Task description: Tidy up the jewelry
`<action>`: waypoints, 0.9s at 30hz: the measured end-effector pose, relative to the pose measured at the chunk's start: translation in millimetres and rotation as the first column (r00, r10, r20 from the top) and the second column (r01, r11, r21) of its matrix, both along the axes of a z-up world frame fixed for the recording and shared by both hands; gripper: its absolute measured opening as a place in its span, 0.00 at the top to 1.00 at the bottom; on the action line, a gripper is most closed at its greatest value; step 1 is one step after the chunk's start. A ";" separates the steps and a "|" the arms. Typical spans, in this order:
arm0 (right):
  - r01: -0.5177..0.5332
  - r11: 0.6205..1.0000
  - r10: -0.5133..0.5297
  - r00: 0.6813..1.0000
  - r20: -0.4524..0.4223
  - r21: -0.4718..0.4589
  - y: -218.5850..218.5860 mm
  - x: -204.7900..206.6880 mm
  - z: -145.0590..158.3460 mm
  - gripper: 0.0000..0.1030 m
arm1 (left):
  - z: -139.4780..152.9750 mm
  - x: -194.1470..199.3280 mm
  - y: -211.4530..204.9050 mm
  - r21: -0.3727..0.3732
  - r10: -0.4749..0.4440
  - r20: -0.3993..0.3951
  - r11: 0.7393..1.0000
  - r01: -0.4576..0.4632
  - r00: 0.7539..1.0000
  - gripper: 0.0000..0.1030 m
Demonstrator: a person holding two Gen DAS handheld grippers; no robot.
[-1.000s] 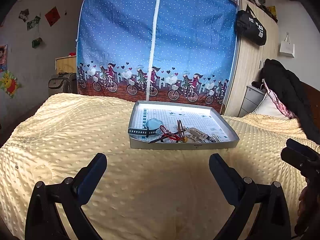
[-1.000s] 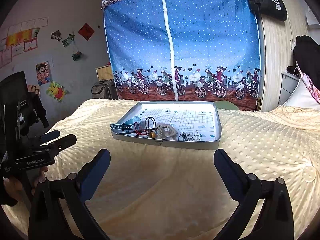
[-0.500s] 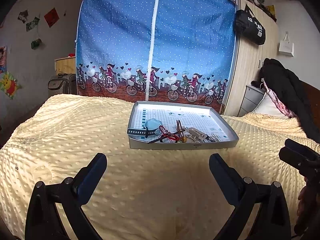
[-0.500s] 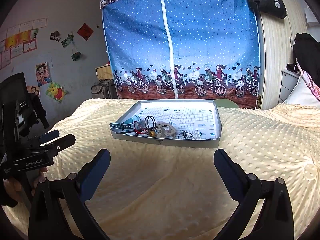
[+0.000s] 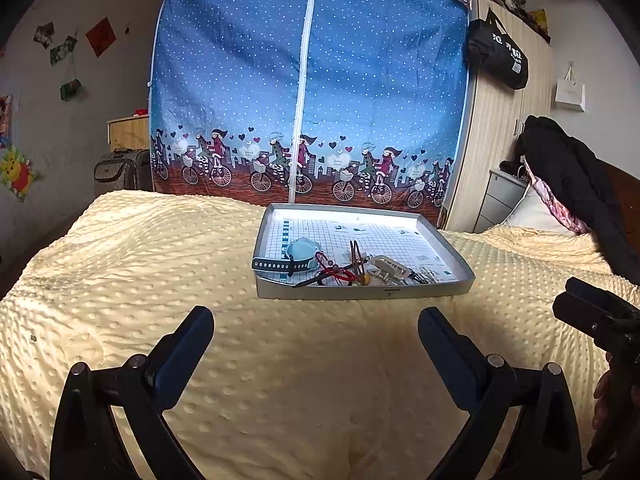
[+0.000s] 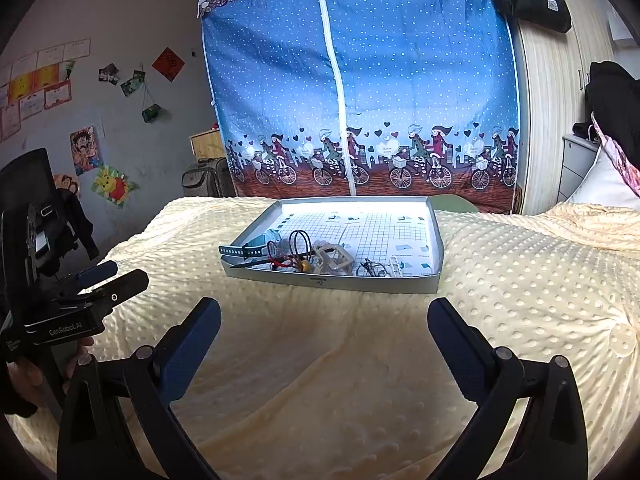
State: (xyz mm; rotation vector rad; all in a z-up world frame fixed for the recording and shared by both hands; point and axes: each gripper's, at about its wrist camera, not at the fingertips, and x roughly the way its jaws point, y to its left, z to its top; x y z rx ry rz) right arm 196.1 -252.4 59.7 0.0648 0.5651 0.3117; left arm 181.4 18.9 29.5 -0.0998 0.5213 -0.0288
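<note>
A grey tray sits on the yellow blanket, far from both grippers, its long axis running left to right. Jewelry clusters at its near-left corner, a watch strap overhanging the left rim. Only the right wrist view shows small pieces near-right. Left gripper and right gripper gape wide, empty

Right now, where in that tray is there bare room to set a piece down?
The far half of the tray, toward the blue curtain, is bare. The near edge is crowded: watch, black loops, white clip.
</note>
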 end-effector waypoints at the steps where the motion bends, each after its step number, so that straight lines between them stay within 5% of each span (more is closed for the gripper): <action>1: 0.001 1.000 -0.001 1.000 -0.001 0.001 0.2 0.1 -0.3 0.01 | 0.0 -0.3 0.0 0.001 0.001 0.000 1.000 -0.001 1.000 0.00; 27: 0.004 1.000 -0.004 1.000 -0.010 0.006 1.1 0.1 -3.3 0.01 | -2.7 -1.3 2.4 0.008 -0.004 -0.013 1.000 0.004 1.000 0.00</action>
